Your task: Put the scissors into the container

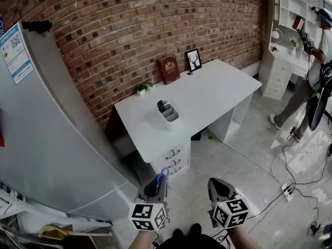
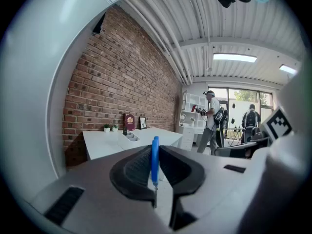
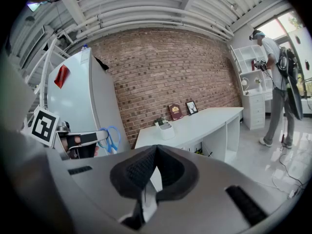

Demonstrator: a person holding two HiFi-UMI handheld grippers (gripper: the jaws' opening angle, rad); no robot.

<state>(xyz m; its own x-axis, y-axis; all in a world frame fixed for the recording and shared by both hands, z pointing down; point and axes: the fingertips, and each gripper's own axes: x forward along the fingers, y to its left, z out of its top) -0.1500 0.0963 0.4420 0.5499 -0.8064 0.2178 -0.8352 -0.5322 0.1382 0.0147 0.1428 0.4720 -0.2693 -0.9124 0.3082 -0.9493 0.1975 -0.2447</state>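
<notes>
The left gripper (image 1: 157, 187) clamps the blue-handled scissors (image 2: 155, 161); the right gripper (image 1: 217, 187) is closed, empty. The container (image 1: 170, 116) stands near the desk's (image 1: 218, 87) front edge, well apart. Risk: the narrow grip may let the scissors slip in transit.

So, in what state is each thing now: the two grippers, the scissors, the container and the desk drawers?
left gripper: shut on the scissors.
right gripper: shut, nothing between its jaws.
scissors: held in the left gripper, blue handles sticking out in front, not yet in the container.
container: upright on the desk, open on top.
drawers: closed.
</notes>
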